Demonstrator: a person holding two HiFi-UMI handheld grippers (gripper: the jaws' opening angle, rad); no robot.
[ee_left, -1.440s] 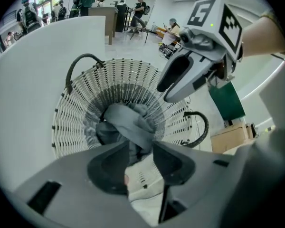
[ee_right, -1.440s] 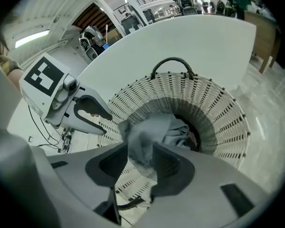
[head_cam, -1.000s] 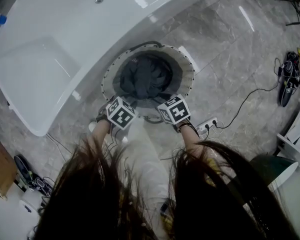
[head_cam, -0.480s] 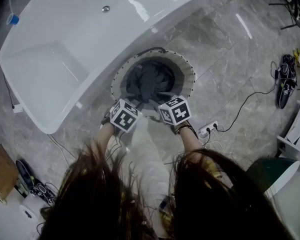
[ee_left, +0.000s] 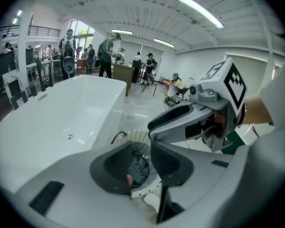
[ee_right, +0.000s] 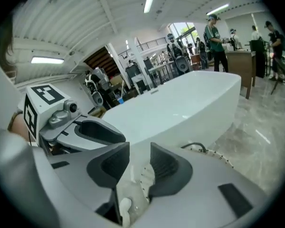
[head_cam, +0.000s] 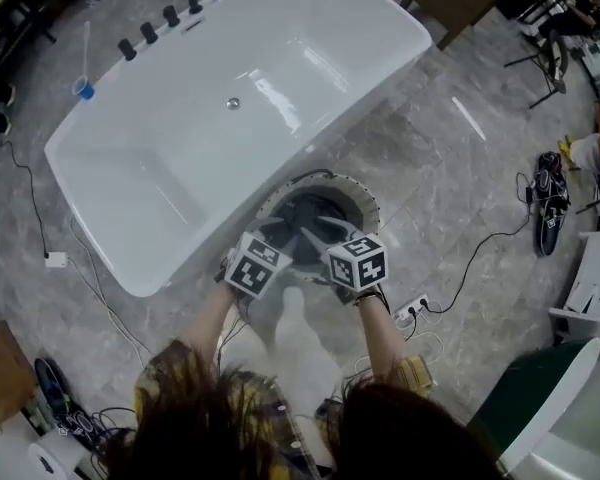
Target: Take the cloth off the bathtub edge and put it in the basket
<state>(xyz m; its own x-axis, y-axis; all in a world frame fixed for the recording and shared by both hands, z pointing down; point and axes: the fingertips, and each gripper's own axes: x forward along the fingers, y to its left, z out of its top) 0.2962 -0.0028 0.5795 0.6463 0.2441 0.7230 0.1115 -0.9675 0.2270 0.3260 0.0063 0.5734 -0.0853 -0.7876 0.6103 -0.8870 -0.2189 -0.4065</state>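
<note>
1. Cloth (head_cam: pixel 308 216): dark grey, bunched in the bottom of the basket (head_cam: pixel 366 194). It is a crumpled heap, so you cannot tell a long axis or a heading.
2. Basket: round, pale-rimmed, upright on the floor, just beside the bathtub (head_cam: pixel 230 118) outer wall.
3. Your left gripper (ee_left: pixel 138 161): above the basket's near rim, tilted down toward it. Jaws slightly apart, just been closing, pinching nothing; the cloth shows well below through the gap.
4. Your right gripper (ee_right: pixel 139 165): close beside the left, likewise tilted. Jaws narrowly apart, just been closing, empty.
</note>
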